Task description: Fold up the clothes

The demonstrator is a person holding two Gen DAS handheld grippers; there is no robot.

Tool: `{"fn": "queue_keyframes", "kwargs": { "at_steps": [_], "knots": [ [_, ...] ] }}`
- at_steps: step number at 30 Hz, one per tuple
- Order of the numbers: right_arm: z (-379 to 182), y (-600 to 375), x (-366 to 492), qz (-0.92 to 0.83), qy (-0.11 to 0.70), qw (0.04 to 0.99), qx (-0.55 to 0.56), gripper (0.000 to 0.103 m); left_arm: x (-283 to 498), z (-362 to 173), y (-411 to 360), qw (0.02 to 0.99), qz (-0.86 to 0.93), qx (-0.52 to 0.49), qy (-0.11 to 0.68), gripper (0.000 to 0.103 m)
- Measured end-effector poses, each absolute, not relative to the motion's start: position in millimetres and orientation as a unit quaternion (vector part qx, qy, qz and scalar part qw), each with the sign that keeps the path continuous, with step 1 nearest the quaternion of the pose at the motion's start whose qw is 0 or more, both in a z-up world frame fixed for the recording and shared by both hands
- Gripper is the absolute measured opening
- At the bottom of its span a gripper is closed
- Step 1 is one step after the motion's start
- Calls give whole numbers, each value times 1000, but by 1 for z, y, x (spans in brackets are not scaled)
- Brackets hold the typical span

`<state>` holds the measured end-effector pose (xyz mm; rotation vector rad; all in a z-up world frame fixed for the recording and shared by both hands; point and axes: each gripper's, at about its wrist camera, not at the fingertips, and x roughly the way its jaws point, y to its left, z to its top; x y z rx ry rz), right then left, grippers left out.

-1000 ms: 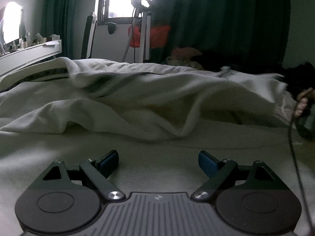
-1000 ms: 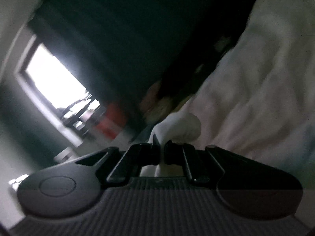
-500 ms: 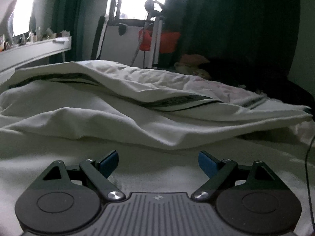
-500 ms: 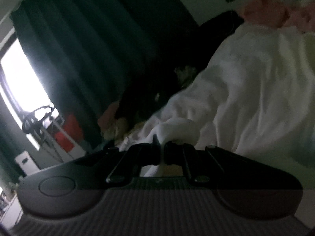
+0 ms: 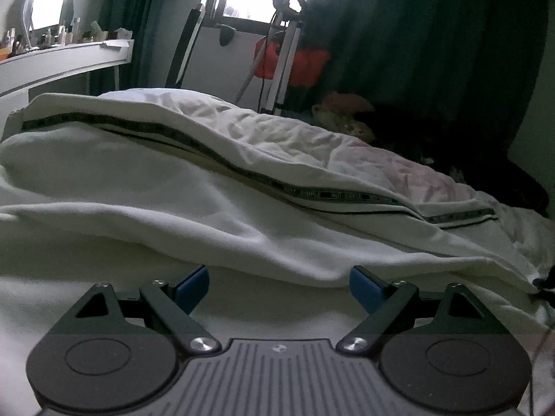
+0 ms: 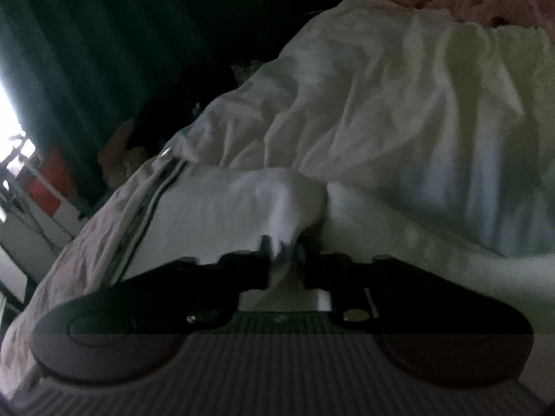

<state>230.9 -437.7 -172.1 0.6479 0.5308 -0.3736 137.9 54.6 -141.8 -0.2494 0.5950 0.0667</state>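
We find the right gripper (image 6: 282,248) with its jaws opening, a bunched fold of the white garment (image 6: 277,201) between them; the pads look still in contact, though blur prevents certainty. The cloth rises from the jaws toward 12 o'clock, then spreads toward 9 o'clock along a dark striped trim (image 6: 163,176). Beyond it, from 12 to 3 o'clock, lies the rumpled bedsheet (image 6: 416,104).

The left gripper (image 5: 279,286) is spread wide and holds nothing. The garment's near edge lies just past its fingertips at 12 o'clock, folded lengthwise on the bed, the lettered trim running from 10 toward 2 o'clock. A tripod (image 5: 282,52) stands well beyond at 12 o'clock.

We judge the step in hand to be releasing the folded-over layer. To do it well, we should let the jaws clear the cloth fully before withdrawing, and draw straight back so the pads do not drag the fold askew.
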Motion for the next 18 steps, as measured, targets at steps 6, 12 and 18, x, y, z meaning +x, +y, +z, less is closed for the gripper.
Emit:
{"fn": "queue_keyframes", "kwargs": {
  "at_steps": [6, 12, 18],
  "knots": [
    [-126, -382, 164, -130, 252, 910, 303, 85, 133, -134, 50, 950, 15, -118, 289, 89],
    [-105, -328, 111, -79, 234, 926, 287, 85, 157, -110, 51, 960, -6, -69, 271, 89],
    [-117, -312, 135, -72, 247, 937, 235, 85, 231, -111, 33, 945, -87, 140, 281, 89]
  ]
}}
